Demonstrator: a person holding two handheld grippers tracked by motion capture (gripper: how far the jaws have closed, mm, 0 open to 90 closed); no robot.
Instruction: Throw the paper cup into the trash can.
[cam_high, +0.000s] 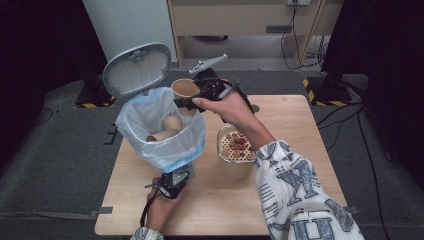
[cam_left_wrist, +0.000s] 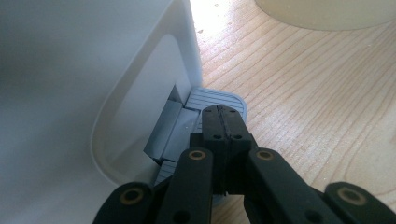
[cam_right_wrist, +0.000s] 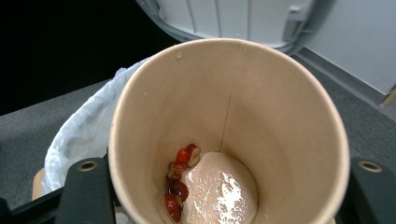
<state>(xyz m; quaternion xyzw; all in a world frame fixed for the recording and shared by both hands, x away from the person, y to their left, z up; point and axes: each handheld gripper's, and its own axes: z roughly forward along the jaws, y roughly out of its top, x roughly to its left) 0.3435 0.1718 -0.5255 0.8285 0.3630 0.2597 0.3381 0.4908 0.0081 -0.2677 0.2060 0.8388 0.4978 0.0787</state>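
We hold the left gripper low at the foot of the bin, its jaws pressed together with nothing between them and bearing down on the ribbed grey pedal, which would be why the domed lid stands tipped back and open. Our right gripper pinches a paper cup by its sides and carries it at the bin's far rim, tilted toward the opening, so we judge we are about to drop or empty it there. In the right gripper view the cup is a smooth tan paper cylinder with a straight seam down its wall, and at the bottom lie a glossy pale liquid and a few wet red scraps. The bin is white hard plastic, lined with a thin, crinkled, bluish-white bag, and two more tan cups already lie inside. A wide cream bowl heaped with brown and red leftovers waits just right of the bin on the pale wood-grain table.
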